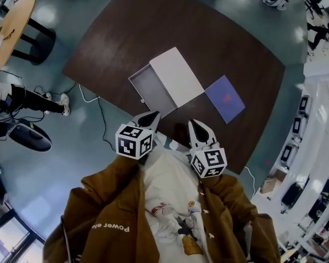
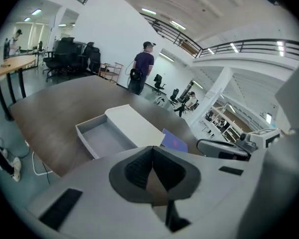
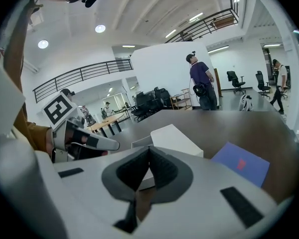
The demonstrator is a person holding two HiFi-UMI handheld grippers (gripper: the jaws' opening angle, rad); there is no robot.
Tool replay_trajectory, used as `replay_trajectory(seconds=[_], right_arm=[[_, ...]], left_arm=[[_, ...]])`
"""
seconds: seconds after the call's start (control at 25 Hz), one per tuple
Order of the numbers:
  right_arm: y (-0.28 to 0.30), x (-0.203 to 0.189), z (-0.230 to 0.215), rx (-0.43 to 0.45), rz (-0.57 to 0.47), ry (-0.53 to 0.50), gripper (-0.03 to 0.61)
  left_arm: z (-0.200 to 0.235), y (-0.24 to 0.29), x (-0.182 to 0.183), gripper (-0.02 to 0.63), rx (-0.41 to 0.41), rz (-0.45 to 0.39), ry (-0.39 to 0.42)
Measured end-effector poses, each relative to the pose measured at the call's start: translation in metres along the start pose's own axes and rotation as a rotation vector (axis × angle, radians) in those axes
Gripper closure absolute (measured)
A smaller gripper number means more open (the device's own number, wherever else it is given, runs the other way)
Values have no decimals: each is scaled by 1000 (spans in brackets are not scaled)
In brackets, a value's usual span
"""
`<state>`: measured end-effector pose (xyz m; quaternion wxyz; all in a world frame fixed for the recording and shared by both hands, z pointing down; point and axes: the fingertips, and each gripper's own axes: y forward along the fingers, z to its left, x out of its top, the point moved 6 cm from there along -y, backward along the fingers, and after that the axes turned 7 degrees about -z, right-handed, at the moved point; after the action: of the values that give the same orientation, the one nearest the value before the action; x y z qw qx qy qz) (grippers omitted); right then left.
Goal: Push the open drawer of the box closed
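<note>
While the drawer [image 1: 152,92] stands open from the box [image 1: 176,75] on the table [image 1: 208,32], the left gripper [image 1: 151,115] and right gripper [image 1: 194,126] hang nearby, both pressed together, empty.

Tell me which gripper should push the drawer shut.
Left, probably. The left gripper, fingers shut, hovers right by the outer wall of the open drawer, in line to push it toward the white box. The right gripper sits farther over, nearer the box's corner.
</note>
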<state>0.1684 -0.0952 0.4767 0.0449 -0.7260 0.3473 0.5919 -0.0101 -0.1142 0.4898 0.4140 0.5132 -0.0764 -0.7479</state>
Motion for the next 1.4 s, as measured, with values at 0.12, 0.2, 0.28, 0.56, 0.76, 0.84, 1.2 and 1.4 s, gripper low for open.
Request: replay_trajectory(seconds=[0.12,0.2,0.28,0.56,0.76,0.84,1.2,1.4], right_arm=[[8,2,6,26,16,0,572],[12,3,10,35,17,-3,572],[15,1,12,37,17,-5,572],[39,-22,26,68,57,-41,572],[59,-27,31,108,80,-77,572],[66,-30,35,123,94,-85,572],[101,-37,50,189,146,-134,572],[112,-45,58,218,184,-134,572]], left_arm=[[21,-3,-1,607,23,-9,-86],[34,-4,-1,607,50,-19,-120],[46,-4,-2,606,67,-22,-147],[77,0,-21,572,64,23,-200],[83,1,-24,563,80,20,-206],[84,-1,-25,560,88,11,-210],[100,-3,-25,558,136,-32,-172],[106,-3,-32,538,168,-1,-99]])
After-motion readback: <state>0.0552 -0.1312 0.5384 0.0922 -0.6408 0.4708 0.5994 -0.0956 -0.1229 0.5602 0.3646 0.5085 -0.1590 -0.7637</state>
